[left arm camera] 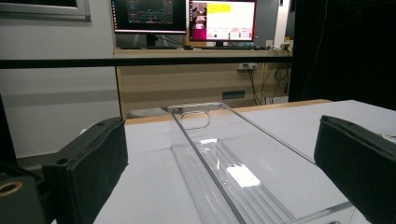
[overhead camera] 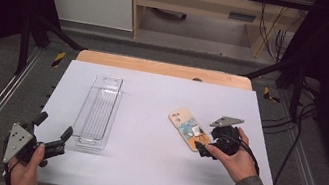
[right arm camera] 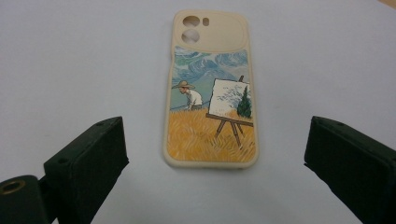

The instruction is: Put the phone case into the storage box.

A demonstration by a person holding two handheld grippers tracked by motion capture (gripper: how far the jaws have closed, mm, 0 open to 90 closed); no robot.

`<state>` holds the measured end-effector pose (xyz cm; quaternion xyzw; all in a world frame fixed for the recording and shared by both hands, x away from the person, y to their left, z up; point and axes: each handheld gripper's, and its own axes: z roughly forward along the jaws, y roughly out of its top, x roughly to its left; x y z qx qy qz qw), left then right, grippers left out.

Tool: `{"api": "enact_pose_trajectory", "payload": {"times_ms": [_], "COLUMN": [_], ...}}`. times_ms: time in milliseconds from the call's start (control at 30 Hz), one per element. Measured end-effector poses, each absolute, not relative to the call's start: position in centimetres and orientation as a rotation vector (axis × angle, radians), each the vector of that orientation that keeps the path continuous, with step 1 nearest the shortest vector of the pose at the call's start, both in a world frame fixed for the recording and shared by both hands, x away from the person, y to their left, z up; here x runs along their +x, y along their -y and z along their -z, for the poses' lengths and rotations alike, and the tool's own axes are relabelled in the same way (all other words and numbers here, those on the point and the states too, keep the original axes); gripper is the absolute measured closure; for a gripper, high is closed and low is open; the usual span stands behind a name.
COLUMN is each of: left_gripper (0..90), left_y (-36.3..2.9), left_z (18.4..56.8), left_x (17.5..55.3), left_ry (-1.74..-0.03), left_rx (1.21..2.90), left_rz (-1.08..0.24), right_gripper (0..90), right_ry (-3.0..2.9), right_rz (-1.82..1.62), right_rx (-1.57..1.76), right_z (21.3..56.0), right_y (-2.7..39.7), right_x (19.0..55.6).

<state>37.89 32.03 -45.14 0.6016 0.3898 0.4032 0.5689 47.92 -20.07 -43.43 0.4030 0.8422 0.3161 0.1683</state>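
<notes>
A cream phone case (overhead camera: 188,127) (right arm camera: 210,93) with a painted field and easel lies flat on the white table right of centre, camera cut-outs at its far end. My right gripper (overhead camera: 205,141) (right arm camera: 215,135) is at the case's near end, open, one jaw to each side of it and not touching it. A clear plastic tray (overhead camera: 98,112) (left arm camera: 205,108), long, narrow and empty, lies left of centre. My left gripper (overhead camera: 54,125) (left arm camera: 219,135) is open just before the tray's near end, pointing along it.
The white table sheet (overhead camera: 149,171) ends in a wooden edge (overhead camera: 164,68) at the far side. Black frame bars (overhead camera: 41,26) stand at both far corners. Beyond the table are a wooden desk (left arm camera: 187,84) and monitors (left arm camera: 187,18).
</notes>
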Motion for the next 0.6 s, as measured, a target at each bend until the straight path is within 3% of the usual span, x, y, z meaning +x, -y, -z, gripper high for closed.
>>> {"api": "enact_pose_trajectory", "payload": {"times_ms": [600], "left_gripper": [2.6], "left_y": [-32.0], "left_z": [45.1], "left_x": [37.9], "left_ry": [-0.913], "left_rx": [1.412], "left_rz": [-0.940], "right_gripper": [6.6], "right_ry": [-2.517], "right_rz": [-0.755], "right_rx": [1.189], "right_z": [45.0], "right_y": [18.4], "right_x": [51.8]}}
